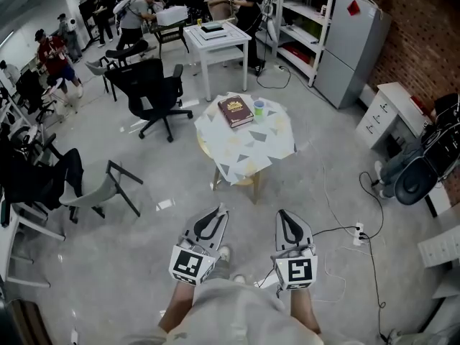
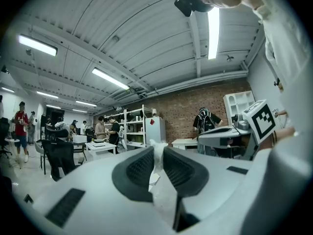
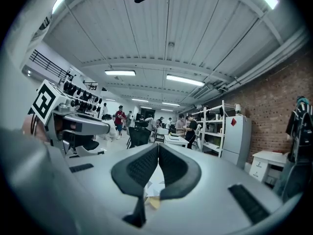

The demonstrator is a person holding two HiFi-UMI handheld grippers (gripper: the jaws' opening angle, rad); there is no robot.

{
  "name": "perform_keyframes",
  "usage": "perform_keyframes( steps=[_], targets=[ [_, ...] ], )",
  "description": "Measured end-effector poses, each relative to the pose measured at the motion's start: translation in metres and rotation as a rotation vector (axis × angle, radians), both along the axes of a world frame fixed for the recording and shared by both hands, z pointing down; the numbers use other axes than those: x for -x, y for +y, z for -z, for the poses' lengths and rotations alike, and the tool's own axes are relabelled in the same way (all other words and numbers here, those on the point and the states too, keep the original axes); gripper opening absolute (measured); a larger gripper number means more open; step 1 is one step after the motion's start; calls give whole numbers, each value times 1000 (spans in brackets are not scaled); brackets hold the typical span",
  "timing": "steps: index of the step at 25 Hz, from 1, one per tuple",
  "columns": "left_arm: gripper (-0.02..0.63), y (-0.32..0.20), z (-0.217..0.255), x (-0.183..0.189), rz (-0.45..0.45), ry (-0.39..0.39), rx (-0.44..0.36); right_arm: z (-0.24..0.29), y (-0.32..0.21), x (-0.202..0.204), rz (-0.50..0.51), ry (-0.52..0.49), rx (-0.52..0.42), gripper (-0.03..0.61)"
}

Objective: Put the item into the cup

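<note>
A small pale cup [image 1: 259, 108] stands at the far side of a round table [image 1: 248, 149] covered with a patterned cloth, next to a dark red book [image 1: 235, 111]. The table is some way ahead of me. My left gripper [image 1: 216, 213] is held low near my body, shut on a white crumpled item [image 2: 159, 155] that sticks up between its pads. My right gripper [image 1: 286, 215] hangs beside it at the same height. Its jaws are shut with nothing between them in the right gripper view [image 3: 158, 148].
A black office chair [image 1: 152, 92] stands left of the table, and a tipped-over chair [image 1: 100, 189] lies nearer on the left. Cables and a power strip [image 1: 357, 232] lie on the floor to the right. A white table [image 1: 215, 38], shelves and several people are behind.
</note>
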State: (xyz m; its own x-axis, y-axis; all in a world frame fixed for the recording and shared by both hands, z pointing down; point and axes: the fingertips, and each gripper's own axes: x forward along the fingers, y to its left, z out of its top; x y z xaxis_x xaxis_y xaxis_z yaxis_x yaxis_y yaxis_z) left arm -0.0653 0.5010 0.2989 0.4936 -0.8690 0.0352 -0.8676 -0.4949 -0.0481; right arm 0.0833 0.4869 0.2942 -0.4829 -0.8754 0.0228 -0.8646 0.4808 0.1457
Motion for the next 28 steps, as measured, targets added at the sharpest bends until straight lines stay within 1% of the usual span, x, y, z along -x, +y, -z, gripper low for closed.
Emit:
perform_keyframes(
  steps=[12, 16, 28],
  targets=[
    [64, -75, -4, 35, -36, 18, 8, -1, -67, 28, -61, 22, 20, 9],
    [65, -100, -3, 48, -48, 15, 4, -3, -86, 42, -66, 5, 42, 9],
    [64, -163, -9, 84, -98, 32, 15, -9, -141, 74, -128, 30, 60, 8]
  ],
)
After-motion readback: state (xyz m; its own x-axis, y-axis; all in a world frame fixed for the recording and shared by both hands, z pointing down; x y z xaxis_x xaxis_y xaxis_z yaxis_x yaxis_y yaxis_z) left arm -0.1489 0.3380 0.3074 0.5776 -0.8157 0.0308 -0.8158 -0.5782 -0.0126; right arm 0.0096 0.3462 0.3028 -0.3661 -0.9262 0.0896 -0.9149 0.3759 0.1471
